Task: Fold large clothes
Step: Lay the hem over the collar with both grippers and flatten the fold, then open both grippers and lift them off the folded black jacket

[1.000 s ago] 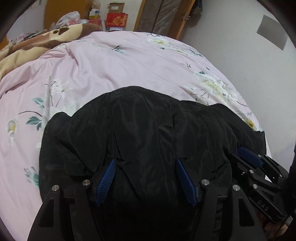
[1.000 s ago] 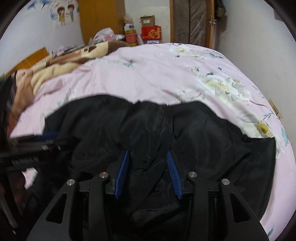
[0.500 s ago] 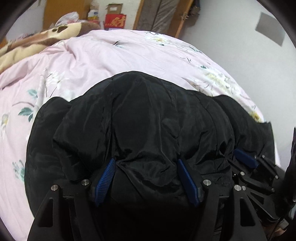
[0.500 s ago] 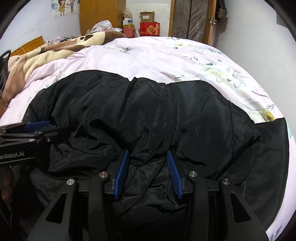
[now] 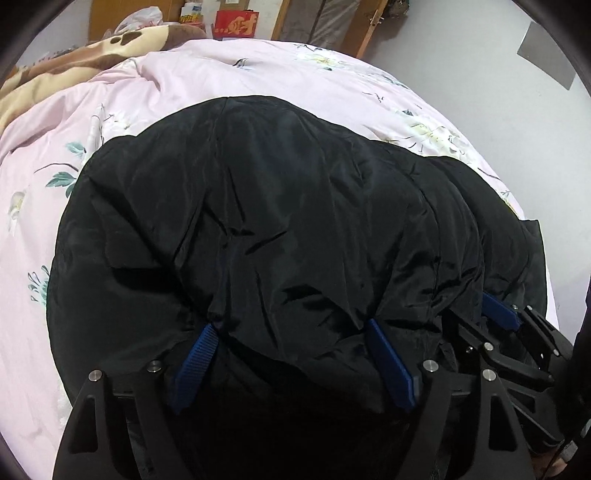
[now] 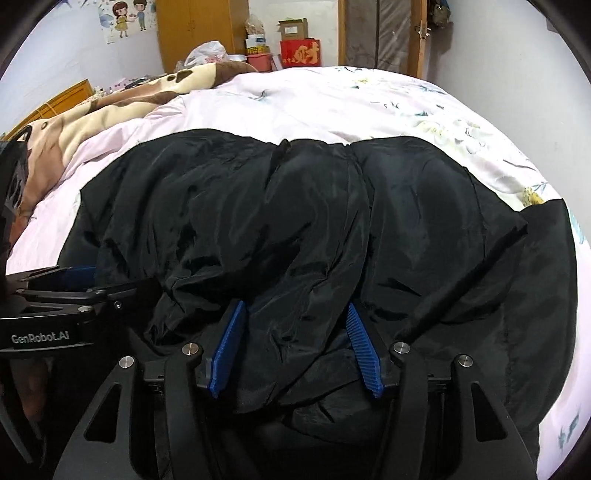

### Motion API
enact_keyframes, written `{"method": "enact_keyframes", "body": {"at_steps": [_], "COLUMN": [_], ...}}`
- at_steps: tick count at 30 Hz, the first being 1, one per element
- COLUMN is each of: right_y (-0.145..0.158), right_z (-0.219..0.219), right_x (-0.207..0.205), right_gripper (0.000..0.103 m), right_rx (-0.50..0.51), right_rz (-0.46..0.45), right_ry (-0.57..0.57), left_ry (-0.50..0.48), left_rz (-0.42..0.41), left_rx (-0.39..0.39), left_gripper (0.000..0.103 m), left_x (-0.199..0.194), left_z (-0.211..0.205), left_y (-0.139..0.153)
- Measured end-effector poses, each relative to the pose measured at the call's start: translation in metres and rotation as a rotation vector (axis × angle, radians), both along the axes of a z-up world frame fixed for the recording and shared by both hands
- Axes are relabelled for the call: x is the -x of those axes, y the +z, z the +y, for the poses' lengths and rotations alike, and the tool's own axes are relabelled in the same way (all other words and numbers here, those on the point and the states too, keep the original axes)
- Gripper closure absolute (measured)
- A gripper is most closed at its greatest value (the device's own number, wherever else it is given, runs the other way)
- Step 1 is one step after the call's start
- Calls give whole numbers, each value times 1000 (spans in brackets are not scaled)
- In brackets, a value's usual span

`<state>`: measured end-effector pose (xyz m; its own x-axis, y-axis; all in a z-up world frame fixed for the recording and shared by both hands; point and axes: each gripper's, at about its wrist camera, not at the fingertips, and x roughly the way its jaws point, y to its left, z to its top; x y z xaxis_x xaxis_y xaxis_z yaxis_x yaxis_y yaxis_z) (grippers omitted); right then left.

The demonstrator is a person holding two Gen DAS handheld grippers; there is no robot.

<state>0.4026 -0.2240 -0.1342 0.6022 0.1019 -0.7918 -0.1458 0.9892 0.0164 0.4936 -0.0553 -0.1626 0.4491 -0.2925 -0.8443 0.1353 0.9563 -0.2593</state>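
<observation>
A puffy black jacket [image 5: 277,203] lies bunched on the pink flowered bed cover [image 5: 258,70]. My left gripper [image 5: 290,328] is at the jacket's near edge. A thick fold fills the gap and puckers against both blue pads while the jaws are opening. My right gripper [image 6: 293,306] stands the same way on a narrower fold of the jacket [image 6: 295,206], its jaws also opening with fabric between them. Each gripper appears in the other's view: the right one [image 5: 498,314] at the jacket's right end, the left one [image 6: 74,280] at its left end.
A brown and cream blanket [image 6: 110,107] lies along the bed's far left. Beyond the bed stand a red box [image 6: 300,53], bags, a wooden wardrobe [image 6: 199,33] and a door. A grey wall [image 5: 480,74] runs close along the bed's right side.
Both grippers have come down with the jacket, which now rests spread lower on the bed. The pads of both grippers stand wider apart than before.
</observation>
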Motion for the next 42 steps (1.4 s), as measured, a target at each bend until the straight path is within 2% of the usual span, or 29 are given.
{"method": "enact_keyframes", "body": {"at_steps": [3, 6, 8, 11, 14, 18, 24, 32, 39, 42], "right_y": [0, 10, 28, 55, 80, 115, 147, 169, 189, 196], "right_z": [0, -3, -9, -11, -7, -10, -5, -12, -32, -41], "right_x": [-2, 2, 15, 44, 75, 125, 181, 260, 327, 353], "right_gripper": [46, 46, 46, 46, 46, 46, 45, 44, 44, 43], "right_rx": [16, -14, -65, -66, -38, -64, -75, -111, -101, -95], "right_rz": [11, 40, 16, -43, -89, -129, -164, -207, -251, -271], "right_ry": [-1, -39, -72, -81, -67, -76, -92, -137, -185, -213], "left_ry": [2, 28, 51, 45, 17, 39, 51, 83, 151, 189], "left_rz": [6, 33, 38, 15, -13, -45, -104, -138, -166, -172], "left_rx": [-14, 18, 60, 50, 13, 48, 36, 12, 12, -49], "left_gripper": [20, 21, 21, 22, 22, 22, 22, 22, 22, 19], "left_x": [2, 9, 21, 45, 74, 113, 185, 272, 346, 375], "left_z": [0, 9, 18, 23, 25, 39, 66, 115, 182, 212], "left_y": [3, 10, 20, 41, 63, 96, 138, 163, 175, 182]}}
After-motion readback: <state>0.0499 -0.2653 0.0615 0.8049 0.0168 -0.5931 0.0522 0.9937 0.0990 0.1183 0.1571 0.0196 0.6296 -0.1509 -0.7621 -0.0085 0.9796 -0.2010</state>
